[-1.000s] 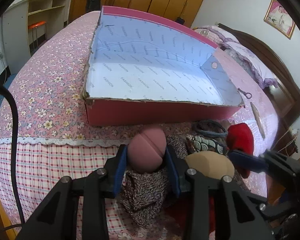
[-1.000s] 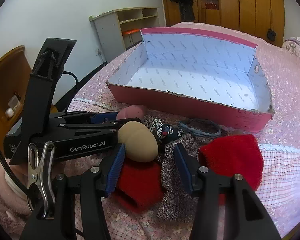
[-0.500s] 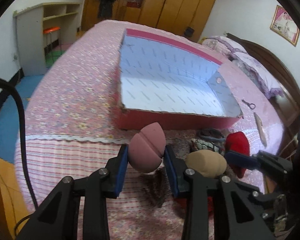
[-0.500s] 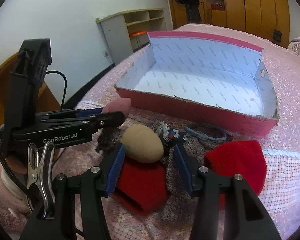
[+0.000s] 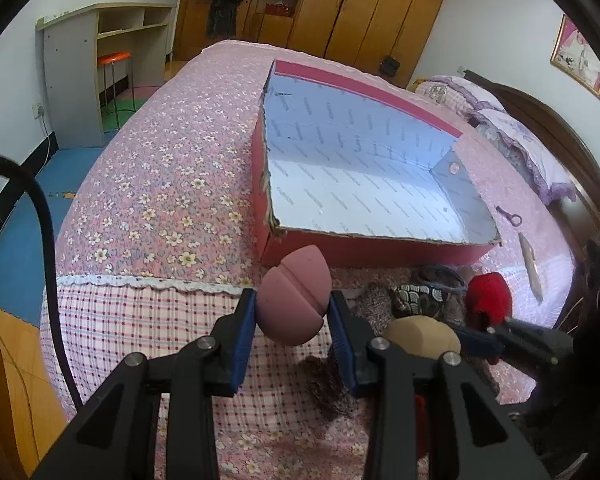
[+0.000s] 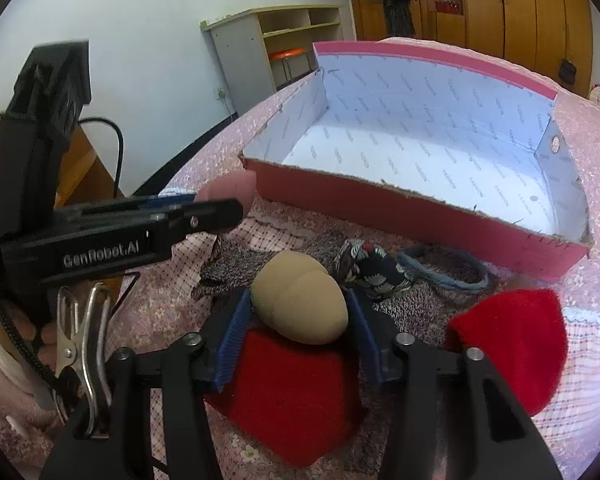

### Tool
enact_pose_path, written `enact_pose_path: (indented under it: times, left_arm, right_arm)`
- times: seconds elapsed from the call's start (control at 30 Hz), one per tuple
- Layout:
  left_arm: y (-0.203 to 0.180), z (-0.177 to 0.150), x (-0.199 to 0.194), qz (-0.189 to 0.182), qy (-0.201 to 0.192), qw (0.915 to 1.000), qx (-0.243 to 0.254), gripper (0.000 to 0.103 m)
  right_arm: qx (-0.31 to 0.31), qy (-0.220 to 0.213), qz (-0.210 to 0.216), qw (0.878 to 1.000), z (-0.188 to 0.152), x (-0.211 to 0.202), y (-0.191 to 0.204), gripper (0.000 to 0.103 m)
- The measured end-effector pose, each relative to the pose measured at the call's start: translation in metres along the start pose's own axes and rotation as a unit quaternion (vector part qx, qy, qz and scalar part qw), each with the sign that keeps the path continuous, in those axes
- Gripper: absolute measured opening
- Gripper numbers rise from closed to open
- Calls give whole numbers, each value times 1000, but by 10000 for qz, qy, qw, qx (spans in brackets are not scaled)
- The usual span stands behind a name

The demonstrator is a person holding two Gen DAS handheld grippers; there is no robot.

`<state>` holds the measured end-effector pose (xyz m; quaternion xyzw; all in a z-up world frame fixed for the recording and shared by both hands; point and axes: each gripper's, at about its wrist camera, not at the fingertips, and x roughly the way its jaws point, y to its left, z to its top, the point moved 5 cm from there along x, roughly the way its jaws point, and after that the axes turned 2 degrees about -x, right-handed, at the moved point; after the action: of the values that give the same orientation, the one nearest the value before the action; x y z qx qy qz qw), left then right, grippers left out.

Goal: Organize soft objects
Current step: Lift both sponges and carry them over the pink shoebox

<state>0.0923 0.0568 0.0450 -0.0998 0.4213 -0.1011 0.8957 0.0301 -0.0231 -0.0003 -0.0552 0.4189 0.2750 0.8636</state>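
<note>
My left gripper is shut on a pink sponge and holds it above the bed, in front of the pink box. It also shows in the right wrist view, with the pink sponge at its tip. My right gripper is shut on a tan sponge, which also shows in the left wrist view. The box has a white lining and nothing in it.
On the bed below lie red cloths, a grey knitted cloth, a dark patterned pouch and a blue hair band. A key lies right of the box. A shelf unit stands beyond the bed's left edge.
My left gripper has lifted the pink sponge up off the cloth pile. My right gripper has closed on the tan sponge and raised it slightly.
</note>
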Motion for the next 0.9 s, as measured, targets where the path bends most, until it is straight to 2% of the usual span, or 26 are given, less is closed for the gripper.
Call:
enact_pose_path:
  times: [0.23, 0.6, 0.73, 0.9]
  left_arm:
    - [-1, -1, -1, 57, -32, 10000, -23, 37]
    - [-18, -2, -18, 154, -115, 9998, 30, 37]
    - [-29, 6, -20, 149, -206, 9995, 201, 37]
    - [-41, 17, -14, -53, -239, 9988, 414, 37]
  right_arm:
    - [-8, -188, 48, 9998, -2, -7, 0, 38]
    - [-19, -590, 363, 9976, -2, -39, 0, 38]
    - [-17, -709, 256, 9972, 2, -49, -7, 38]
    - [149, -808, 17, 9966, 6, -58, -21, 38]
